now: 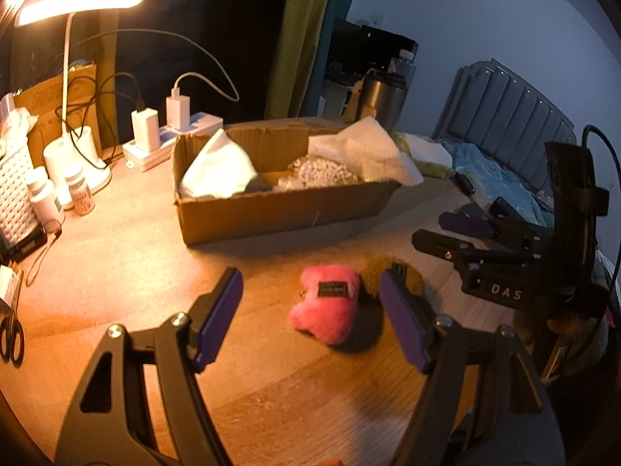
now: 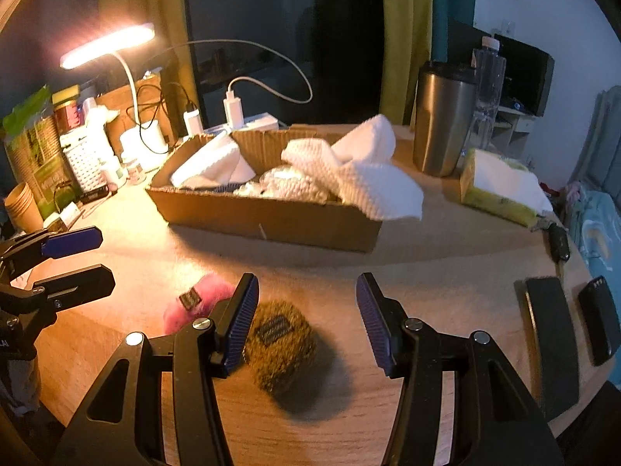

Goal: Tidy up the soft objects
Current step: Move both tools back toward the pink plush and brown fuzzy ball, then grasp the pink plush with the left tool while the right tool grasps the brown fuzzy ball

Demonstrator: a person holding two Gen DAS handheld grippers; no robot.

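A pink plush toy (image 1: 328, 303) with a black label lies on the wooden table, between and just beyond the fingers of my open left gripper (image 1: 310, 291). Beside it, a brown-green fuzzy plush (image 2: 283, 343) with a dark label lies between the fingers of my open right gripper (image 2: 306, 303), near its left finger and not pressed. In the right wrist view the pink plush (image 2: 194, 303) shows partly behind that finger. A cardboard box (image 1: 279, 209) farther back holds white cloths (image 2: 365, 171) and a knitted piece (image 1: 322, 171).
A lit desk lamp (image 1: 77, 0), chargers on a power strip (image 1: 155, 132), bottles and a white basket (image 1: 15, 190) crowd the left. A steel tumbler (image 2: 442, 116), a yellow-edged cloth pack (image 2: 500, 186), a car key (image 2: 559, 244) and two dark cases (image 2: 551, 341) stand right.
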